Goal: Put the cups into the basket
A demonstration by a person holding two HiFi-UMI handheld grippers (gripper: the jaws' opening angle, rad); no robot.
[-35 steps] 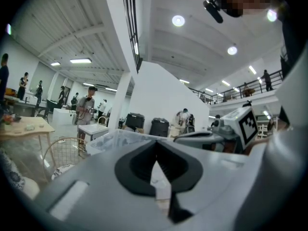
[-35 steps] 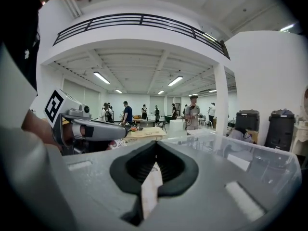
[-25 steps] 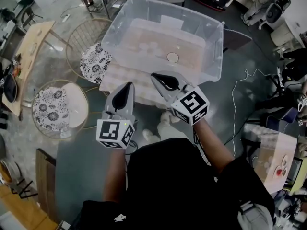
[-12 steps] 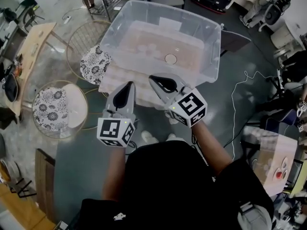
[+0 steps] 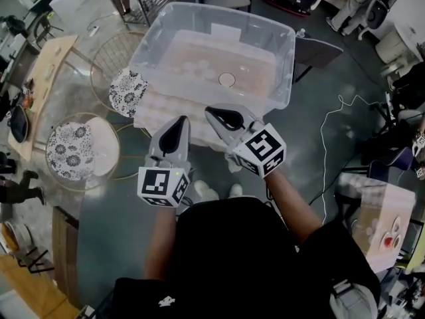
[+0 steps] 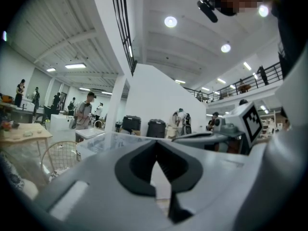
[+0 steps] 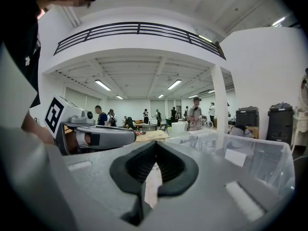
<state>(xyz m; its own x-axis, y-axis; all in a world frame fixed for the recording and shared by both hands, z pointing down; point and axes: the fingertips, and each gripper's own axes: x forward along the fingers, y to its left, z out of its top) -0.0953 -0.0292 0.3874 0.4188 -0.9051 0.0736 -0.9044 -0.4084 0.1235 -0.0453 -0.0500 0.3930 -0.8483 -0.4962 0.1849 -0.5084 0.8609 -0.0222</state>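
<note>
Cup (image 5: pixel 227 80) inside the clear tub (image 5: pixel 285 52) on the bench (image 5: pixel 151 108)
Your left hand-held gripper (image 5: pixel 182 120) and right hand-held gripper (image 5: pixel 210 110) hang side by side near the tub's front wall, each with jaws together on nothing.

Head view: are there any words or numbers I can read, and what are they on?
None can be read.
The cube on the left gripper: black-and-white squares, no letters.
The cube on the right gripper: the same.
The white label on the clear bin: too blurred.
The white mark on the black shirt: too small.
</note>
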